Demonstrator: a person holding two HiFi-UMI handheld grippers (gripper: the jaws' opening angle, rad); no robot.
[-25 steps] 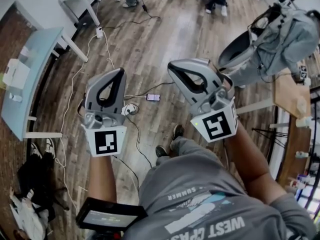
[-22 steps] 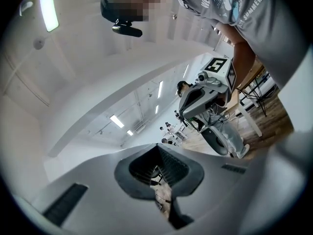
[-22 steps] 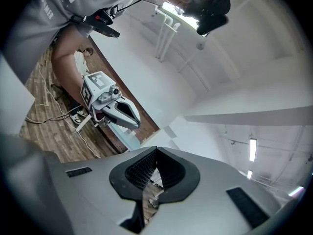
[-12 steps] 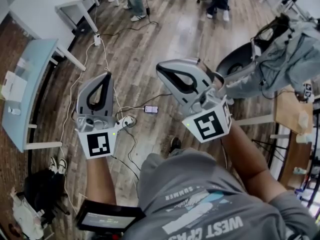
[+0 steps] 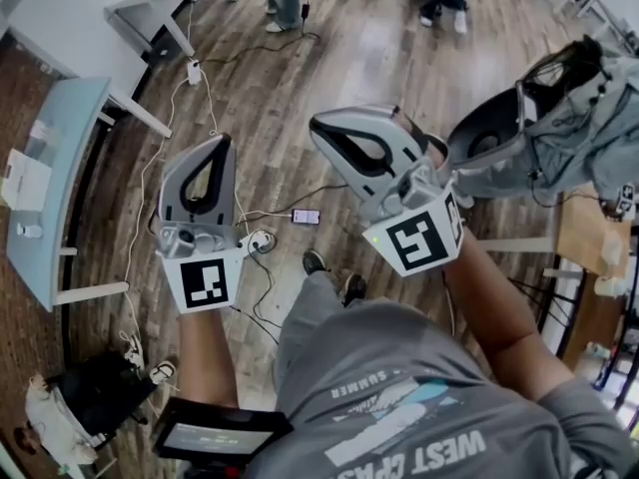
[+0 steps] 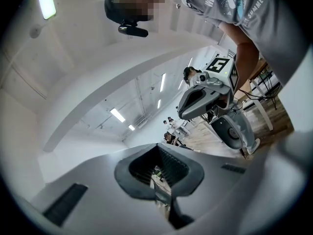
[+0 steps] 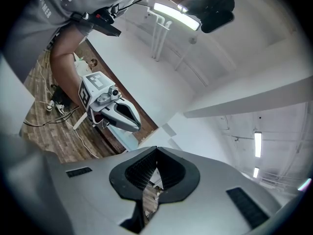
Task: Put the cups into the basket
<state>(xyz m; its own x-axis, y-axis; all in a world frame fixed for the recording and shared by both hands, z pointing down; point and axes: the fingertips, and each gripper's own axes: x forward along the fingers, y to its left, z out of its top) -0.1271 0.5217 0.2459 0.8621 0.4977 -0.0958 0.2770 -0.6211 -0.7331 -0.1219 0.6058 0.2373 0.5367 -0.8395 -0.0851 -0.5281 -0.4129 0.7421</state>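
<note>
No cup and no basket shows in any view. In the head view my left gripper (image 5: 222,141) is held up over the wooden floor at the left, its jaws together with nothing between them. My right gripper (image 5: 319,128) is raised beside it at centre right, also shut and holding nothing. The left gripper view looks up along the closed left gripper (image 6: 157,147) at the ceiling, with the right gripper (image 6: 201,94) beyond. The right gripper view shows the closed right gripper (image 7: 156,152) and the left gripper (image 7: 120,114) over the floor.
A light blue table (image 5: 55,158) stands at the left and a white table (image 5: 150,3) at the top. Cables, a power strip (image 5: 258,239) and a phone (image 5: 306,217) lie on the floor. A grey bag (image 5: 574,118) and a wooden table (image 5: 579,233) are at the right.
The person has stepped over the floor, so the feet and the floor have shifted in view. Both grippers stay shut; the right one has drifted a little left and up.
</note>
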